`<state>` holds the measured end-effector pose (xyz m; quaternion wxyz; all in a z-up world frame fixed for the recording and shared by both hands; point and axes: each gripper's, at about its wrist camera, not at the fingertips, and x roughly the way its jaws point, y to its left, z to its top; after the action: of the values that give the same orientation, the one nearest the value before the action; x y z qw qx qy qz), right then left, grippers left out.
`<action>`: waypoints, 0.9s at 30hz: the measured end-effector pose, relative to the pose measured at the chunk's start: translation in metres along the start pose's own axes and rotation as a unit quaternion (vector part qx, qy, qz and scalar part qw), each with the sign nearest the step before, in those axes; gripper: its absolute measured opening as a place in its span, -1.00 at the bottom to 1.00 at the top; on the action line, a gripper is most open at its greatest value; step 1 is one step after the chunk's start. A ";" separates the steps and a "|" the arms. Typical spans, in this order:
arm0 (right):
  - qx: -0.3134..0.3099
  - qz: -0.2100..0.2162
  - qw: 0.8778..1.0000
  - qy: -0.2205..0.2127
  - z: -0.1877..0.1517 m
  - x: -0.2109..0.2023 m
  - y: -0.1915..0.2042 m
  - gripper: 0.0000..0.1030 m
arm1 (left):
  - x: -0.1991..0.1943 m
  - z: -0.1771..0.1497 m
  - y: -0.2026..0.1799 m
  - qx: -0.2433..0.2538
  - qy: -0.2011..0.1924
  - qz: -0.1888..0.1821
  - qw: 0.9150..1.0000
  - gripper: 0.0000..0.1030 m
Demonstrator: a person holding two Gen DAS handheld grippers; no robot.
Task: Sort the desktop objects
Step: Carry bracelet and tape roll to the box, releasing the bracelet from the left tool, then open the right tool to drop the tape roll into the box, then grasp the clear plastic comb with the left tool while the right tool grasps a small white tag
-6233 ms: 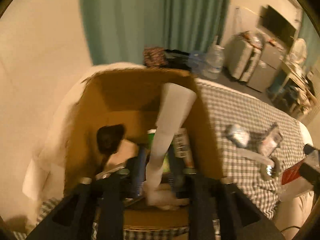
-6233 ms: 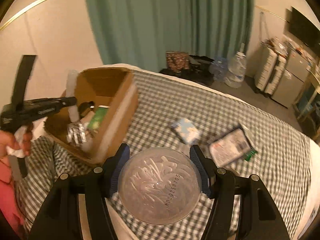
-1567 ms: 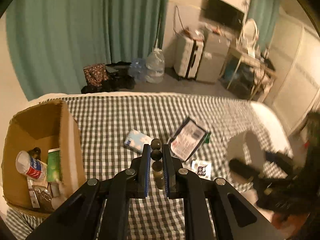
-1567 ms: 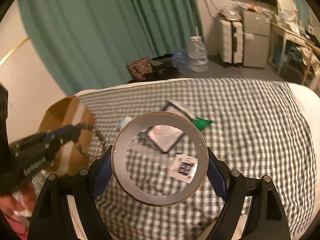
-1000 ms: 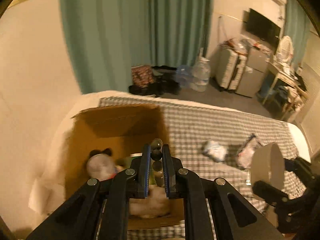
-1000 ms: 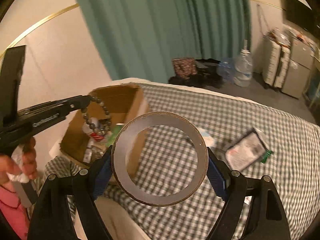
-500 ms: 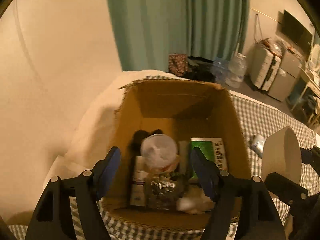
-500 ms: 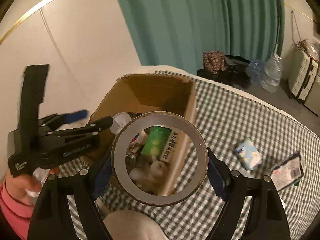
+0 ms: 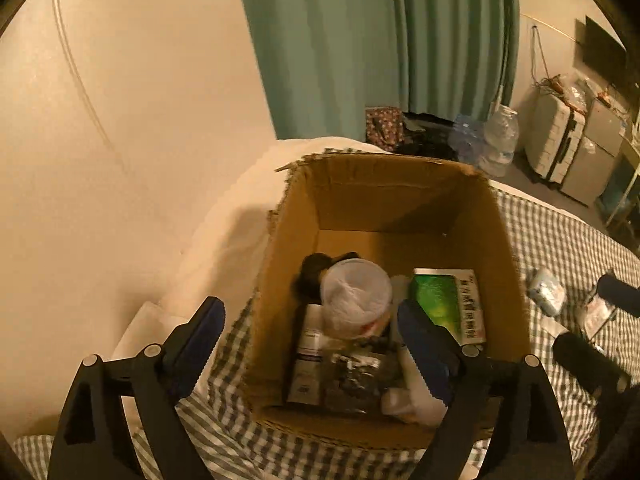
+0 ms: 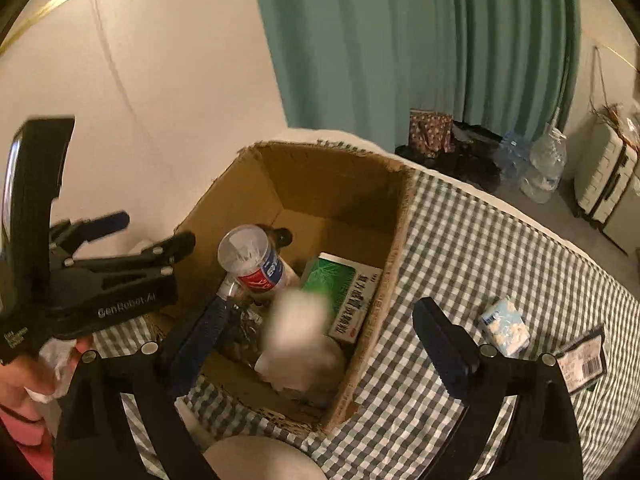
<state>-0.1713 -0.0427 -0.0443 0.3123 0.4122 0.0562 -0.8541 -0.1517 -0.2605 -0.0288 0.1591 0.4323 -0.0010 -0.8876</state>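
both my grippers, left (image 9: 310, 338) and right (image 10: 320, 334), are opening empty over the box (image 10: 394, 240); the falling roll (image 10: 298, 320) (blurred) could bounce out.

Background only: teal curtain (image 9: 384, 48) hangs along the far wall, cream wall (image 9: 140, 120) beside it on the left. On the floor below the curtain: patterned bag (image 10: 430, 130), dark pile of stuff just beside it, then two clear water bottles (image 10: 546, 168) touching each other. Pale suitcase (image 9: 554, 146) stands by what looks like a grey cabinet, too distorted to confirm. Dark TV (image 9: 604, 54) mounted on the right wall.
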 end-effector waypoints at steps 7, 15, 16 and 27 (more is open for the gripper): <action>0.076 -0.061 0.995 -0.025 -0.023 -0.037 -0.074 0.85 | -0.028 -0.008 -0.059 0.023 -0.013 -0.060 0.998 0.86; 0.179 -0.152 0.972 -0.019 -0.081 -0.092 -0.192 0.85 | -0.045 -0.030 -0.157 0.057 -0.002 -0.133 0.989 0.88; 0.193 -0.163 0.967 -0.018 -0.092 -0.100 -0.209 0.85 | -0.044 -0.034 -0.170 0.063 0.001 -0.140 0.988 0.88; 0.276 -0.178 0.944 0.039 -0.176 -0.091 -0.293 0.85 | -0.013 -0.075 -0.268 0.121 0.027 -0.167 0.978 0.89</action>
<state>-0.1805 0.2980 -0.1396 0.0267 0.4982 -0.0969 -0.8612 -0.1621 0.0076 -0.1029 -0.0447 0.4666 -0.0319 -0.8828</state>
